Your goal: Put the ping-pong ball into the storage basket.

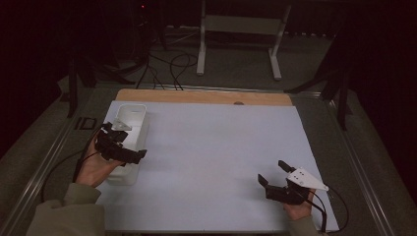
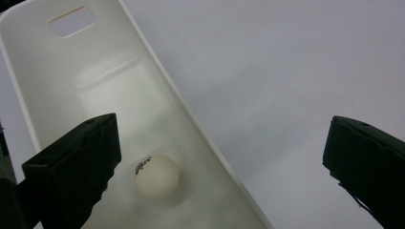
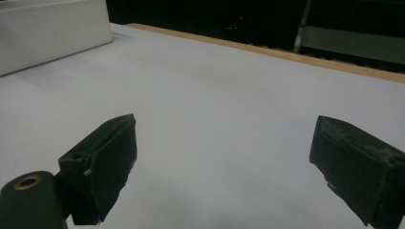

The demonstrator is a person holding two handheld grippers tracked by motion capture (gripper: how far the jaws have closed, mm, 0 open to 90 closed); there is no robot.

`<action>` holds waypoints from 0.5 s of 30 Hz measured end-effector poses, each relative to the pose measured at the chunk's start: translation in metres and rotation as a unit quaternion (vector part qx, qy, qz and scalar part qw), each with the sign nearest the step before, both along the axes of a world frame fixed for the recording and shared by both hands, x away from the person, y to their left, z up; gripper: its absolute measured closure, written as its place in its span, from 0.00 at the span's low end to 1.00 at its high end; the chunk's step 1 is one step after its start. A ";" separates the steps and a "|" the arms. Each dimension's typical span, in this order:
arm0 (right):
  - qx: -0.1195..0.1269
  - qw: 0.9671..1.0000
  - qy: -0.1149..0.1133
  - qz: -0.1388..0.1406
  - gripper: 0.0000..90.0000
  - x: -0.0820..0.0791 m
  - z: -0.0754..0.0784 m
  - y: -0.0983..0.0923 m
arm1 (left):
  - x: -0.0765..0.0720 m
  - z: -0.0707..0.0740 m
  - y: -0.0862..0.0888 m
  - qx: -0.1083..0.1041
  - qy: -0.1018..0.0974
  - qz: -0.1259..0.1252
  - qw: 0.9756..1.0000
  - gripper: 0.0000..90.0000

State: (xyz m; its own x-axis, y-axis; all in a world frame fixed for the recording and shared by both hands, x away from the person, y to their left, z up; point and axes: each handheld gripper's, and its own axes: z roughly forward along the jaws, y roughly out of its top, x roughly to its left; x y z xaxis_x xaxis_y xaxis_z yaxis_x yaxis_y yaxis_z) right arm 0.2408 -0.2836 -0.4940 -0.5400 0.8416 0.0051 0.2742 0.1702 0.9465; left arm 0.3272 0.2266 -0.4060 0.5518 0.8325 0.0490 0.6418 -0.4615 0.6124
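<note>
Looking down from the high view, the left gripper [image 1: 129, 153] hangs over the long white bin [image 1: 133, 117], and the right gripper [image 1: 273, 173] sits far off on the white sheet [image 1: 211, 147]. In the left gripper view, jaws stand wide apart above a white ball [image 2: 156, 176] lying inside the bin. In the right gripper view, jaws are wide apart too, holding nothing.

one ball [image 2: 156, 176], white, inside one bin [image 2: 102, 90]. one bin only, long and white, with one handle slot [image 2: 71, 21] seen at its far end. two grippers: left [image 1: 129, 153], right [image 1: 272, 173], two black jaws on each. one white sheet [image 1: 211, 157] over one wooden board [image 1: 196, 96].
</note>
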 end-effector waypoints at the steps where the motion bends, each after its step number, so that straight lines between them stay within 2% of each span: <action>1: 0.000 1.000 0.000 -0.001 0.10 0.000 0.000 0.000 | 0.000 0.000 0.000 -0.002 -0.001 0.000 1.000 0.00; 15: 0.000 1.000 0.000 -0.003 0.10 -0.001 0.000 0.000 | -0.006 -0.001 -0.006 -0.010 -0.016 -0.013 1.000 0.00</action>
